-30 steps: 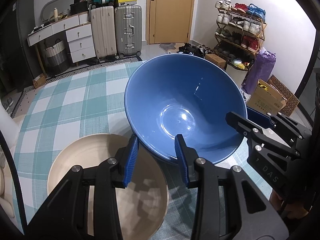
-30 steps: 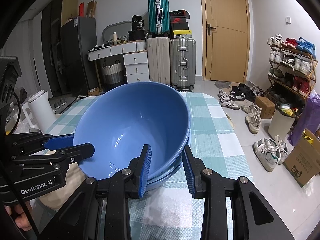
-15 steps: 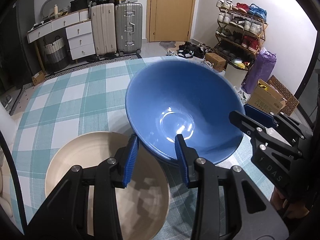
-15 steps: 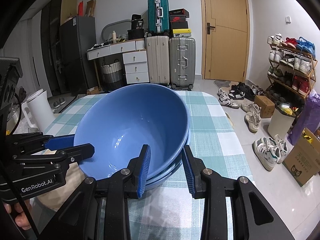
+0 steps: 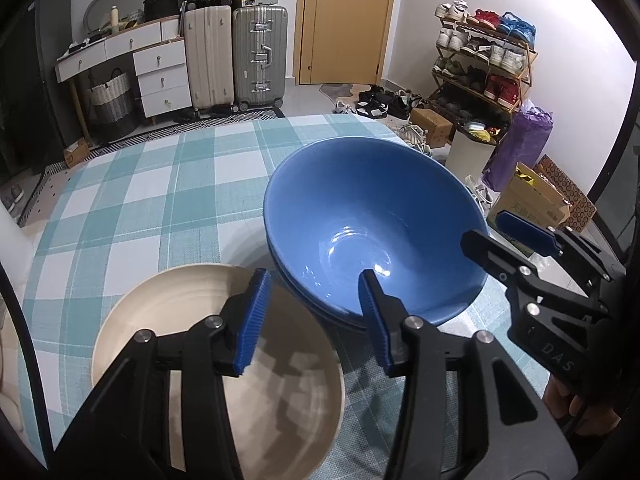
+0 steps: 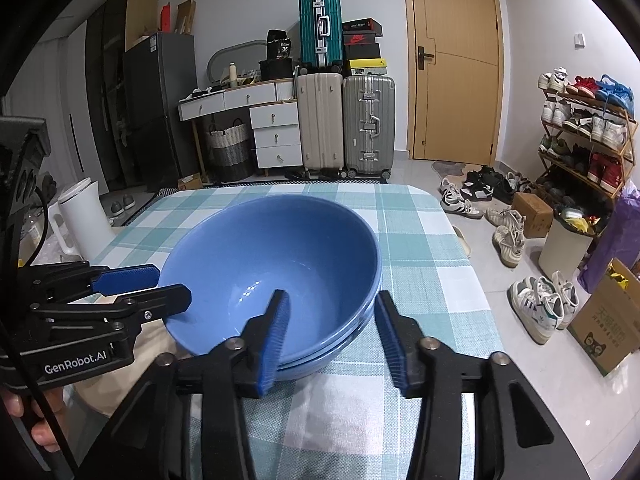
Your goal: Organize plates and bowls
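In the left wrist view, the left gripper [image 5: 312,316] has its jaws spread apart, and nothing is held between them. The near rim of the blue bowl [image 5: 372,236] lies between the two jaws, but the pads do not seem to press it. A second blue rim shows just under this bowl, so it sits nested in another blue bowl on the checked surface [image 5: 152,200]. Below the left jaw, just beside the blue stack, rests a cream bowl [image 5: 192,360]. Past the right jaw, at the far rim of the blue bowl, the right gripper [image 5: 490,236] is seen, one finger over the rim and one outside it.

In the right wrist view, the right gripper [image 6: 330,328] is also released: its jaws stand wide, one inside the blue bowl [image 6: 280,264] and one outside the wall, with a gap on both sides. The nested rims are clear here, just before the jaws. To the left of the jaws, the left gripper [image 6: 160,280] straddles the opposite rim.

As a judgement, the blue bowls are already stacked and set down. What is left seems to be the cream bowl, not yet joined with any other piece. No plates are visible in either view.
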Demonstrator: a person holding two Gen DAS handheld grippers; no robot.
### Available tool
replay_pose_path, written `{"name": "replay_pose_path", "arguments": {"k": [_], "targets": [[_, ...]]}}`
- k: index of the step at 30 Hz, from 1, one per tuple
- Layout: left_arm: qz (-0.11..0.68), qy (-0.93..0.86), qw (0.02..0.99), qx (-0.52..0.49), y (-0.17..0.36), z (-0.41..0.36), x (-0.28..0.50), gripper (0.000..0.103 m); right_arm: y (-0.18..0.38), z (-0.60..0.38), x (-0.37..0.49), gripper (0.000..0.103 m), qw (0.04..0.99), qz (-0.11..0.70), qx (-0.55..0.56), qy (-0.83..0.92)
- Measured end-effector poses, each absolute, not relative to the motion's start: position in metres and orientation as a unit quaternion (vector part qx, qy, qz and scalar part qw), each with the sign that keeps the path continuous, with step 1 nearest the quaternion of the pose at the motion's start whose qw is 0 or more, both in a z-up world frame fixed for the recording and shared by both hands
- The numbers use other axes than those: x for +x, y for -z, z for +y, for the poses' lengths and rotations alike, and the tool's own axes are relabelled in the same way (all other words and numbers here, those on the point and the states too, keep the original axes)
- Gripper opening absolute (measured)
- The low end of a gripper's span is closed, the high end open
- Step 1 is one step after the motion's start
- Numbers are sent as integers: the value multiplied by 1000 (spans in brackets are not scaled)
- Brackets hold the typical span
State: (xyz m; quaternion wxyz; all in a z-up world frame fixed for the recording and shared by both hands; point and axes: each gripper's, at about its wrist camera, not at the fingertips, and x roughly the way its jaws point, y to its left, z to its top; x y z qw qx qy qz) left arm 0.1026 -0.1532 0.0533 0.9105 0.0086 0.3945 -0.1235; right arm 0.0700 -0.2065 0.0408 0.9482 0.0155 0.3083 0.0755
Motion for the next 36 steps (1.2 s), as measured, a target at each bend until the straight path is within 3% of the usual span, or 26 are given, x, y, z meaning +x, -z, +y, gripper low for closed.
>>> {"name": "replay_pose_path", "arguments": {"k": [3,8,12,17,31,33,35,36], "targets": [[398,124,909,0,-53,-149,105,56,-41,-208,70,53,947,312,17,-76],[404,130,905,-23,-52,-139,109,80,-43,-213,69,82,945,313,36,-86],[411,134,900,-42,-49,-133,116,87,-43,-220,69,97,944,316,49,-84],[421,135,894,-72,-43,-127,127,102,-41,-231,73,101,940,323,70,-79],[450,130,868,-167,-17,-100,162,100,-23,-240,93,101,917,348,158,-116],[452,137,864,-175,-13,-100,166,91,-21,-240,95,100,914,351,164,-119],[454,141,862,-174,-10,-99,167,82,-18,-238,96,93,911,357,167,-124],[454,147,861,-174,-9,-101,168,79,-17,-236,97,83,909,360,167,-128]]}}
